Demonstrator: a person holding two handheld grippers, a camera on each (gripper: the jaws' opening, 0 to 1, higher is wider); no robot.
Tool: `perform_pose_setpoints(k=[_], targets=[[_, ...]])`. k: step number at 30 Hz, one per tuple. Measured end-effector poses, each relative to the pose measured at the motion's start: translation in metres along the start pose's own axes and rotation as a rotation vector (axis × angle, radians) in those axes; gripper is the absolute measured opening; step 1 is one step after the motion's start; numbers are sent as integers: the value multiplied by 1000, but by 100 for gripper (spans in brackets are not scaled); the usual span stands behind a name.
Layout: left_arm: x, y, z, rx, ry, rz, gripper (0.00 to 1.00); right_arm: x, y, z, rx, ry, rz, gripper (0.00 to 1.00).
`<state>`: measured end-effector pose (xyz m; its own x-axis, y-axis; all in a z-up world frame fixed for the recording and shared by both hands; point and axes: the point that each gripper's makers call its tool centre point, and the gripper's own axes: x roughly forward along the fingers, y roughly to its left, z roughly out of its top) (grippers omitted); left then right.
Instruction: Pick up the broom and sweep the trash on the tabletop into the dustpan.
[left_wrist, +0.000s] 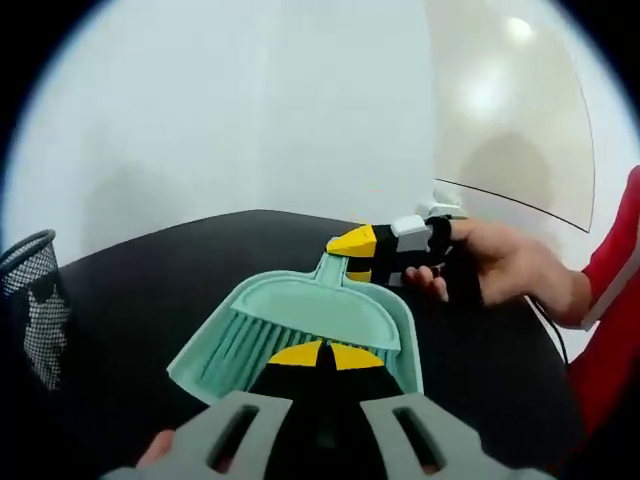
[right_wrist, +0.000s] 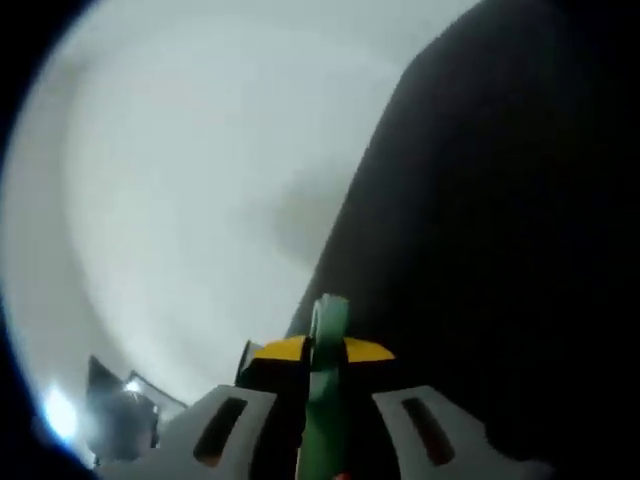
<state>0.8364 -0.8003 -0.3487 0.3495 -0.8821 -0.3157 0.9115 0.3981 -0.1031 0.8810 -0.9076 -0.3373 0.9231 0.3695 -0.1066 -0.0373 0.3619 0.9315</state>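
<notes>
A mint green dustpan lies over the black tabletop in the left gripper view. The broom's green bristles rest inside the pan. My left gripper sits at the pan's near edge, its yellow-tipped jaws closed together over the broom. My right gripper comes in from the right and is shut on the dustpan's handle. In the right gripper view, that green handle stands up between the closed jaws of the right gripper, beside the dark table.
A black mesh basket stands at the table's left edge. A person's hand and red sleeve hold the right gripper. A pale wall rises behind the table, with a curved translucent panel at the upper right.
</notes>
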Motion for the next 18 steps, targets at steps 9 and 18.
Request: perform_pose_setpoints(k=[9,18], targets=[[-1,1,0,2,-2,1,0,1,1,1,68,-15,15,11],[-1,2,0,1,-4,2,0,-1,-4,9,104,-45,2,21]])
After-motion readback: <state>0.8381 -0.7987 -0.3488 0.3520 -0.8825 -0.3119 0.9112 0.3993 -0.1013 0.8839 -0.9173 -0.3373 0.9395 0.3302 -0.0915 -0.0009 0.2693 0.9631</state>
